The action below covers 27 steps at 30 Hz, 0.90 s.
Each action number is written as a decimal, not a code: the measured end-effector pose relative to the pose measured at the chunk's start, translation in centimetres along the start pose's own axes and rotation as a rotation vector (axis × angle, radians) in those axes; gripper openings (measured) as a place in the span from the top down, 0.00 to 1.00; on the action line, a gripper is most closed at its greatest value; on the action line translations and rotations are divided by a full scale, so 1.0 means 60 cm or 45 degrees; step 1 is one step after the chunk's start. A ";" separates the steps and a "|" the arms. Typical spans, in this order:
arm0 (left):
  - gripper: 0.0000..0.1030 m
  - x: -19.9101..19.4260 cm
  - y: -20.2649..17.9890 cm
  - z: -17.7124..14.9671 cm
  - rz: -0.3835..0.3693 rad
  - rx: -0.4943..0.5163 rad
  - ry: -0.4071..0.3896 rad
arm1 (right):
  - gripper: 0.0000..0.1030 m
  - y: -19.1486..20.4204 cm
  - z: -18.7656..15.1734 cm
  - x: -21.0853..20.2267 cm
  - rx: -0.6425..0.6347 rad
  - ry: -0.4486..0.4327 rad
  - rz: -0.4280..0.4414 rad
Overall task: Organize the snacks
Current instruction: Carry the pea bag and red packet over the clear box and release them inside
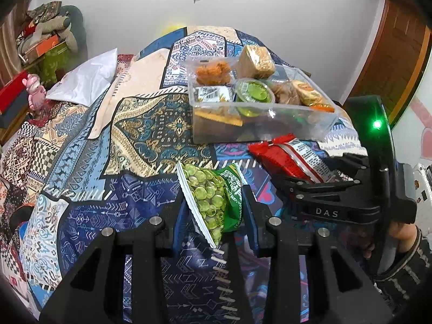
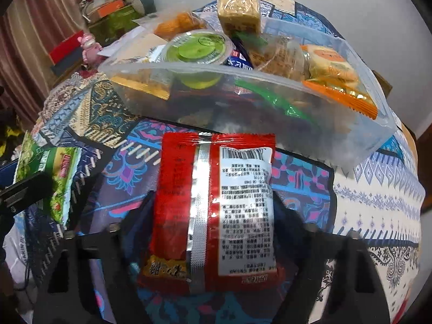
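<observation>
Snacks fill a clear plastic rectangular tub [image 1: 259,124] that stands on a bed covered with a blue, cream and gold patterned patchwork quilt [image 1: 140,135]; this tub is the landmark for the rest. Inside it lie a round clear cup with a green lid [image 1: 253,93], a tan block of puffed cake in clear wrap [image 1: 255,60], an orange fried snack in a clear bag [image 1: 213,71] and an orange-edged pack of round biscuits [image 2: 334,73]. What sits lower in the tub is blurred by its cloudy wall and cannot be made out.

In front of the tub, nearer the cameras, the left tongs [image 1: 216,210] are pressed together on a green foil packet of green peas [image 1: 213,197], which hangs tilted above the quilt, its lower corner hidden between the fingers. In the right wrist view the same packet shows at the far left, partly covered by a black finger.

Just in front of the tub's near wall, a red foil snack packet with a silver back seam and a white printed label [image 2: 216,208] lies between the fingers of the right tongs [image 2: 213,216]. The dark, blurred fingers stand at its two sides; whether they press it or only flank it cannot be told. The packet's bottom edge is cut off behind the tongs' body.

A hand in a dark striped sleeve [image 1: 402,245] shows behind the right tongs, mostly hidden.
</observation>
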State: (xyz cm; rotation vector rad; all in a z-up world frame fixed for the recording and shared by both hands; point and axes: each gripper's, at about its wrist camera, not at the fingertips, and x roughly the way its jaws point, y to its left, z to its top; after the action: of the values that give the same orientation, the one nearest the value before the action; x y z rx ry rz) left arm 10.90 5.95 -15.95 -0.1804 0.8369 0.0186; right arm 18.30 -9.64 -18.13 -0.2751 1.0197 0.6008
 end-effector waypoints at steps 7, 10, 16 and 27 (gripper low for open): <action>0.64 -0.015 -0.014 0.040 -0.007 0.018 -0.068 | 0.38 -0.030 -0.033 -0.051 0.064 -0.053 0.081; 0.64 -0.022 -0.019 0.067 -0.010 0.021 -0.109 | 0.38 -0.024 -0.023 -0.078 0.078 -0.116 0.082; 0.64 -0.013 -0.032 0.136 -0.004 0.037 -0.177 | 0.38 -0.054 0.010 -0.160 0.150 -0.310 0.040; 0.64 0.089 -0.031 0.220 -0.002 0.073 -0.147 | 0.38 -0.084 0.126 -0.122 0.264 -0.415 -0.032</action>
State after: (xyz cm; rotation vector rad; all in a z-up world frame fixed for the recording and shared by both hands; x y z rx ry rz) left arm 24.37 6.02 -10.97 -0.1247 0.7212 0.0031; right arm 23.88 -12.54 -8.31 -0.0050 0.7545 0.4931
